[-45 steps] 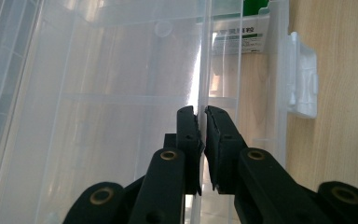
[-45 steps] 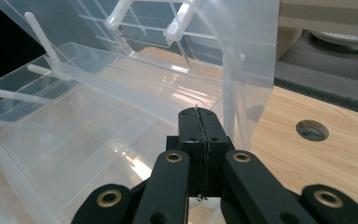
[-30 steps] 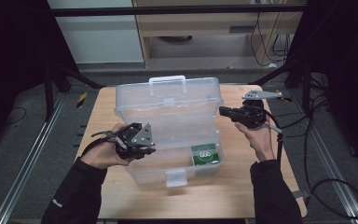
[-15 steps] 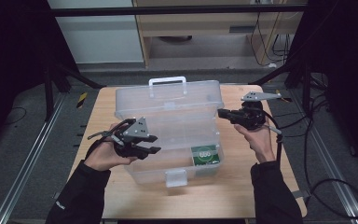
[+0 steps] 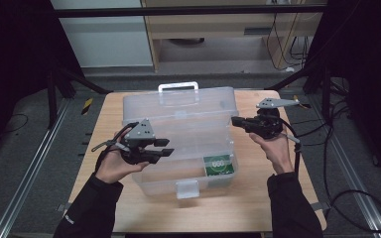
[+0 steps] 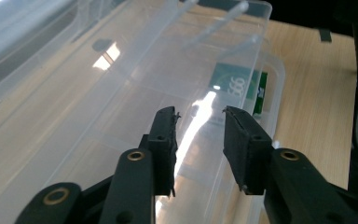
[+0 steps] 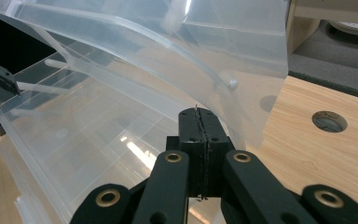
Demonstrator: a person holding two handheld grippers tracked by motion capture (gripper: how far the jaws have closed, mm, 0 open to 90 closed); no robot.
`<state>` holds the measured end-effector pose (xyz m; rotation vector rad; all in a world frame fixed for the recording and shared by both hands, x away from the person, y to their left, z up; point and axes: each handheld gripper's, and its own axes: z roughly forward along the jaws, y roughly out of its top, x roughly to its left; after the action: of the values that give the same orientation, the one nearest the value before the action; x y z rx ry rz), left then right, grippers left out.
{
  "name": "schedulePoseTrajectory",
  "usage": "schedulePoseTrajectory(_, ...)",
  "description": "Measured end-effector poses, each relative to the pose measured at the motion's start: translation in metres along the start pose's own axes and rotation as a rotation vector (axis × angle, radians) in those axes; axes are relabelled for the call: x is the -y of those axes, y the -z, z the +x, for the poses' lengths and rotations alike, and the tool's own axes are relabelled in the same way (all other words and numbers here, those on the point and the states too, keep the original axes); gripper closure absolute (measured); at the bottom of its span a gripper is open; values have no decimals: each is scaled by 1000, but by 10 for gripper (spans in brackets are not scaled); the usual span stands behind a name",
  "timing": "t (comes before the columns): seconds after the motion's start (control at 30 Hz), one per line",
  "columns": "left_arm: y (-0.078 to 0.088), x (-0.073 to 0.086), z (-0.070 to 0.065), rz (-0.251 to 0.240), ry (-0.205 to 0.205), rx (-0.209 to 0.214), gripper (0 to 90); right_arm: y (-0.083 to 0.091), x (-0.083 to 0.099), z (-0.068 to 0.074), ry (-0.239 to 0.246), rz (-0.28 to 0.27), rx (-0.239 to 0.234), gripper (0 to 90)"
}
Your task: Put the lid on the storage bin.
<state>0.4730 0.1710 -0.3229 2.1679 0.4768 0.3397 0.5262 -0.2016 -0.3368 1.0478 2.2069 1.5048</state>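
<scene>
Storage box: your left gripper hovers over its left end, jaws narrowly parted, just closing, nothing between; your right gripper, jaws together, meets its right edge.

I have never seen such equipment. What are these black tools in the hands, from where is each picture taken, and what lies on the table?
A person stands at a wooden table and holds a hand-operated gripper in each hand, a black tool with two jaws. The high view looks down from above the person. The other two pictures come from small cameras riding on the grippers, looking along their jaws.

On the table stands a clear plastic storage box with its hinged lid raised. Inside lies a small green packet.

The left gripper is at the box's left end. Its jaws have just been moving; they stand apart with nothing between them. The right gripper is at the lid's right edge, jaws shut; whether they pinch the lid, I cannot tell.
</scene>
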Motion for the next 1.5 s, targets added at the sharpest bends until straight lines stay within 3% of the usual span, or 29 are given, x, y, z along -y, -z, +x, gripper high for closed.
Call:
schedulePoseTrajectory(0.17,3,2,-1,-63,21,0,672,0,0,1,1,4,1,899)
schedulePoseTrajectory(0.43,7,12,-2,-150,86,-49,791,1,1,4,19,22,3,900)
schedulePoseTrajectory(0.73,16,33,4,-159,131,-92,882,3,3,10,34,63,15,900)
schedulePoseTrajectory(0.87,24,41,6,-164,146,-109,893,5,6,10,29,60,-3,900)
schedulePoseTrajectory(1.23,42,57,10,-158,160,-137,895,7,13,16,48,63,16,900)
schedulePoseTrajectory(1.5,52,70,13,-153,186,-160,895,9,25,18,35,26,8,900)
